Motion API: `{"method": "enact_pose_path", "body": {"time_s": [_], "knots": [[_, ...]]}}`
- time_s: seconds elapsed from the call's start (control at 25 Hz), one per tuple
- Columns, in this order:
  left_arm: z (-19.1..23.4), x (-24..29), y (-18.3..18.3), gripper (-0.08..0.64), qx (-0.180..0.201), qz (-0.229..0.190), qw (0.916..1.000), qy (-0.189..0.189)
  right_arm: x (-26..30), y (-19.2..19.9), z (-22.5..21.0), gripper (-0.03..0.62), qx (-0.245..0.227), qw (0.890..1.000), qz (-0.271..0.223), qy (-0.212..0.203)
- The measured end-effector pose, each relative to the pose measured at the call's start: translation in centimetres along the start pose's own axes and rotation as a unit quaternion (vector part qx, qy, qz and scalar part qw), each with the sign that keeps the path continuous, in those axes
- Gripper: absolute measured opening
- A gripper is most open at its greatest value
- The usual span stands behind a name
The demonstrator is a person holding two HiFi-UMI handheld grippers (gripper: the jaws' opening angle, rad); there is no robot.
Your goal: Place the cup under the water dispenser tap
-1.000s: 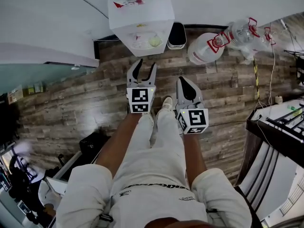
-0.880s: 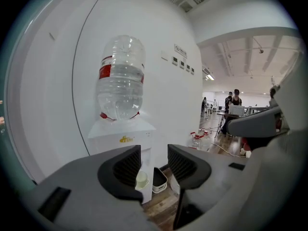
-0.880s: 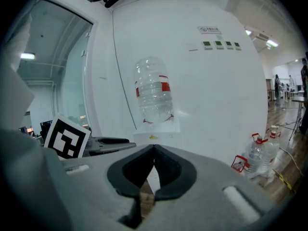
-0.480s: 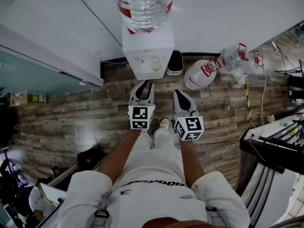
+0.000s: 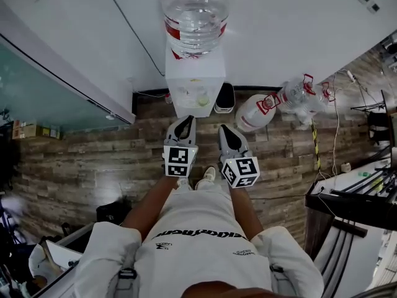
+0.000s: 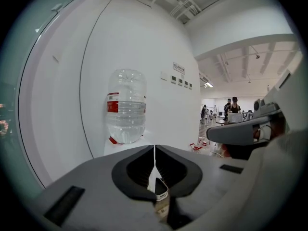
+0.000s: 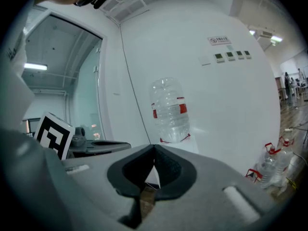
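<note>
Both grippers have come up since a second ago, and the left gripper (image 5: 184, 120), gaping then, has clamped shut with nothing in it. I read the right gripper (image 5: 224, 130) as clenched too, also empty. In each gripper view the pads meet at the tip, with only floor and dispenser showing through the hollow behind.

Pose: I see both forearms reach forward from white sleeves, side by side. The grippers run parallel, close but apart, tips aimed at the dispenser (image 5: 195, 85). They tip only slightly down.

From the left gripper view the right gripper (image 6: 240, 133) lies just to its right. From the right gripper view the left gripper (image 7: 91, 146) lies just to its left.

Room to move: bare floor (image 5: 93, 160) lies between the tips and the dispenser. A black bin (image 5: 224, 98) stands touching or just beside the dispenser's right side. Spare bottles (image 5: 257, 112) lie further right, and a table (image 5: 347, 197) edge is well off to the right.

Cup (image 5: 202, 100): I take the small pale green round thing in the dispenser's recess to be it. It is too small to be sure, and neither gripper touches it.

Far: a bottle (image 5: 195, 14) sits on top of the dispenser, against the wall (image 5: 298, 23). A glass partition (image 5: 43, 98) is on the left. People (image 6: 231, 107) stand in the distance.
</note>
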State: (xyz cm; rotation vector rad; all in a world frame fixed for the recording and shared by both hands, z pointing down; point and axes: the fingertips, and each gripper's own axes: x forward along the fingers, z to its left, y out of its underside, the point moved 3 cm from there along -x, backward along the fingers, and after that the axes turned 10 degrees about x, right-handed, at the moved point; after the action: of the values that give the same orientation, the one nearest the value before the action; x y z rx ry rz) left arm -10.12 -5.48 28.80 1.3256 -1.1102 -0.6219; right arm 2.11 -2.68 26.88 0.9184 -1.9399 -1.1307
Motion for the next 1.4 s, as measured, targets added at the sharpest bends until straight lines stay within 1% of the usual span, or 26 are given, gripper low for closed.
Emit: {"method": "enact_pose_path", "body": {"time_s": [0.24,0.48,0.72,0.96,1.2,1.4], "knots": [[-0.6,-2.2,-1.3,-0.002,-0.001,-0.007,0.9999,0.007,-0.6,-1.2,1.2,-0.003,-0.009,1.0,-0.004,-0.005],[-1.4,-3.2,-2.0,-0.002,0.002,-0.011,0.9999,0.012,-1.0,-2.3,1.6,-0.003,-0.018,1.0,-0.011,-0.012],[-1.4,-3.3,-2.3,-0.002,0.006,-0.017,0.9998,0.008,-1.0,-2.7,0.7,-0.005,-0.025,1.0,-0.007,-0.004],[-1.2,-3.3,-2.7,-0.002,0.002,-0.022,0.9998,0.003,-1.1,-2.6,0.6,-0.005,-0.03,1.0,-0.002,-0.006],[-0.8,-2.7,-3.0,-0.002,-0.012,-0.027,0.9995,0.006,-0.5,-2.8,0.4,-0.005,-0.031,0.999,-0.006,-0.007],[-0.7,-2.3,-2.8,-0.002,-0.002,-0.025,0.9997,0.007,-0.2,-3.0,0.2,-0.005,-0.03,0.999,-0.009,-0.007]]}}
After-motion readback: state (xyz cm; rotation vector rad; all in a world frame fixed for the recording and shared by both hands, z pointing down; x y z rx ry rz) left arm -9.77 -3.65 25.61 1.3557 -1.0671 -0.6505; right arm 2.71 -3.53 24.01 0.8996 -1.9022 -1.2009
